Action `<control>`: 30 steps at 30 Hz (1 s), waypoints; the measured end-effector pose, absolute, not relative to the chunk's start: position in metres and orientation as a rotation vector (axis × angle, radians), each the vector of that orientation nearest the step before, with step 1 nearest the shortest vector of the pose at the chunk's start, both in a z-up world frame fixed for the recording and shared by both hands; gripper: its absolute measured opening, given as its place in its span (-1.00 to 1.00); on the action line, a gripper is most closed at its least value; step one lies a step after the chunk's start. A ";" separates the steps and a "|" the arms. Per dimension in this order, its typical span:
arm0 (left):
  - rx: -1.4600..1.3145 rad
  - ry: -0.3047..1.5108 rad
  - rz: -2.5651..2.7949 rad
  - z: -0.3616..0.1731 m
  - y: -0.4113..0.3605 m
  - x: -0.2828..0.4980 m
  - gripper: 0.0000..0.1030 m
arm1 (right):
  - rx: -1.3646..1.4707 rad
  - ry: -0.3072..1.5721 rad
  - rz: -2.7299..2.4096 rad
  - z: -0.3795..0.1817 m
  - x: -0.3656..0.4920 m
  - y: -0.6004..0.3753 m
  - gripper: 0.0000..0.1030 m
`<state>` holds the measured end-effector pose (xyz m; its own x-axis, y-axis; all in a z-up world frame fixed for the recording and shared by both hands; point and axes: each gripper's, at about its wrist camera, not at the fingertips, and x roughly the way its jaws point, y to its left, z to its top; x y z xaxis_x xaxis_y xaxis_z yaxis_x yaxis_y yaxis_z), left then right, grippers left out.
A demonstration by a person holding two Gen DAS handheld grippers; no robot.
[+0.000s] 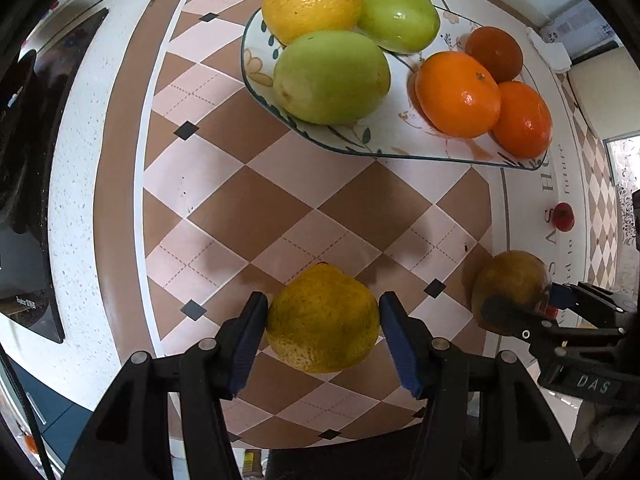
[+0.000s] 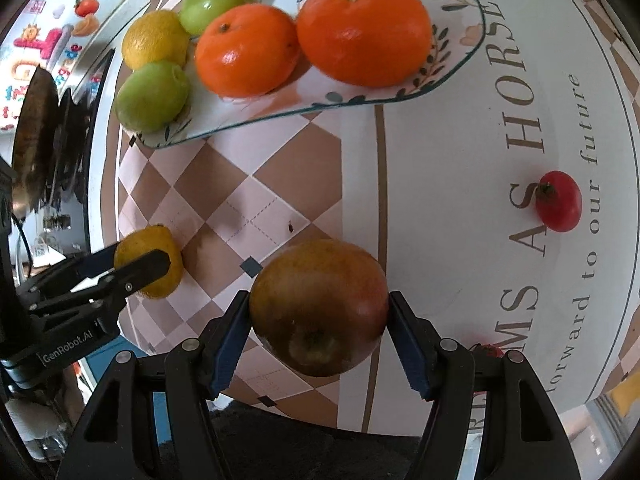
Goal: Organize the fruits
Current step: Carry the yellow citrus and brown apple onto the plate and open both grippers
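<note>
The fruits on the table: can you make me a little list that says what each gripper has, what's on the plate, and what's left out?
left gripper: closed on a yellow-green citrus
right gripper: closed on a brownish-red apple
plate: one yellow citrus, two green fruits, three oranges
fruit off the plate: a small red tomato on the white part of the mat
surface: checkered mat with printed letters at one side

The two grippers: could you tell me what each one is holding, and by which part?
The left gripper clamps a yellow citrus fruit across its sides. The right gripper clamps a reddish-brown apple across its sides, one end facing the camera.
</note>
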<state>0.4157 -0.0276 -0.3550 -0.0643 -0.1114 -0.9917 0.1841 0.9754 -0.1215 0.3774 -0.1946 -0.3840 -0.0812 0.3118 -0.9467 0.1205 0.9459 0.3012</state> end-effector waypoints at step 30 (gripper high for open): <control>0.079 1.443 -0.388 -0.245 -0.121 0.522 0.07 | 0.453 1.379 0.126 -0.302 0.432 -0.279 0.34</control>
<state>0.5216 -0.1215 -0.2451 0.0769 -0.2116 -0.9743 0.3057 0.9351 -0.1790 0.4318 -0.2787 -0.3021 0.1994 0.3465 -0.9166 0.1747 0.9079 0.3812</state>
